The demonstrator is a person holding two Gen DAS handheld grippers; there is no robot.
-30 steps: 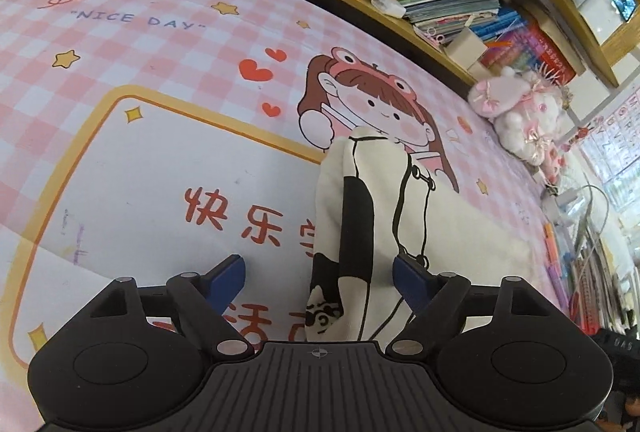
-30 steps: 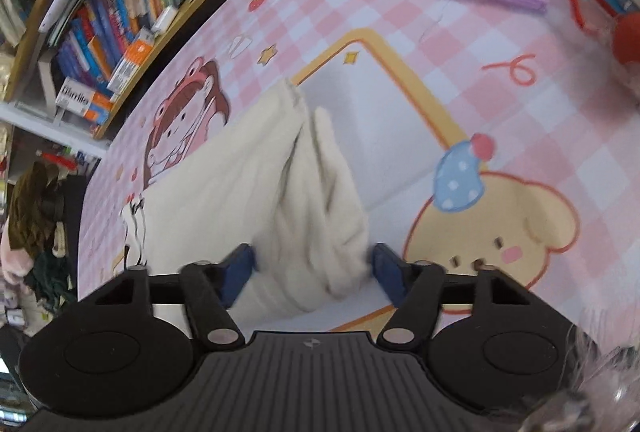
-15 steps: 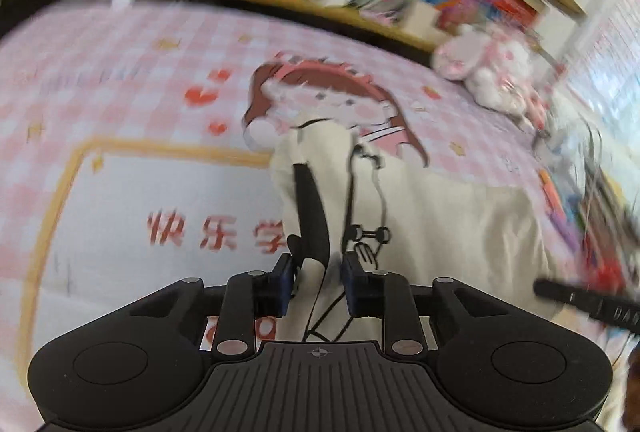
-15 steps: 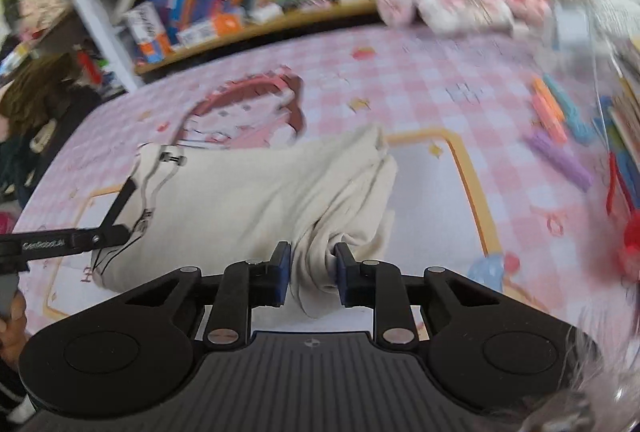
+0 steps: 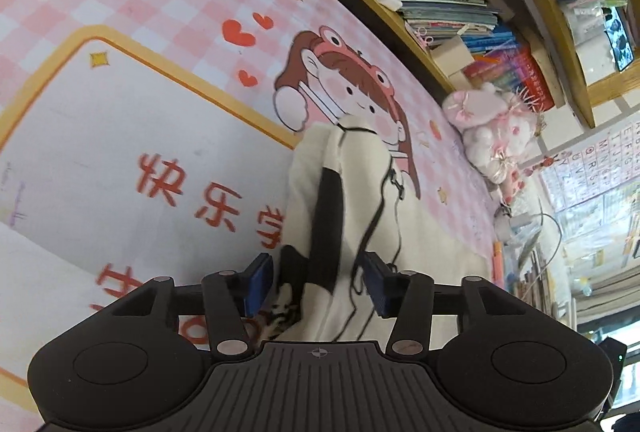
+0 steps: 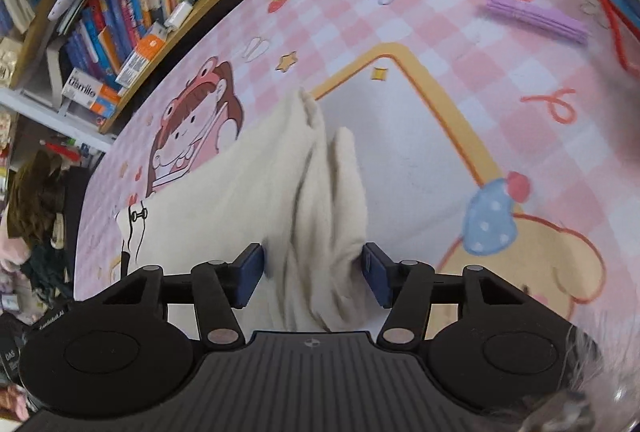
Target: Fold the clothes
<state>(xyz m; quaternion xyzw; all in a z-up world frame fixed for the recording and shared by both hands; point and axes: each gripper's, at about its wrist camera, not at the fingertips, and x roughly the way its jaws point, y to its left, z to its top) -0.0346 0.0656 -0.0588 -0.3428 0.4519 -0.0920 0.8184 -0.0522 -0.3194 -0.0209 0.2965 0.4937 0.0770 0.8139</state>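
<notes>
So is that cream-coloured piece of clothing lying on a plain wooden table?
No, the cream garment lies on a pink checked mat printed with cartoon characters.

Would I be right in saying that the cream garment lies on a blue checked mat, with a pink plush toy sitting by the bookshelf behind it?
Not quite: the mat is pink checked, not blue, as the left wrist view shows plainly. The rest holds: the cream garment lies on it, and a pink plush toy sits by the bookshelf behind it.

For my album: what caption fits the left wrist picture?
Left gripper opening around a cream printed garment on a pink cartoon mat.
</notes>
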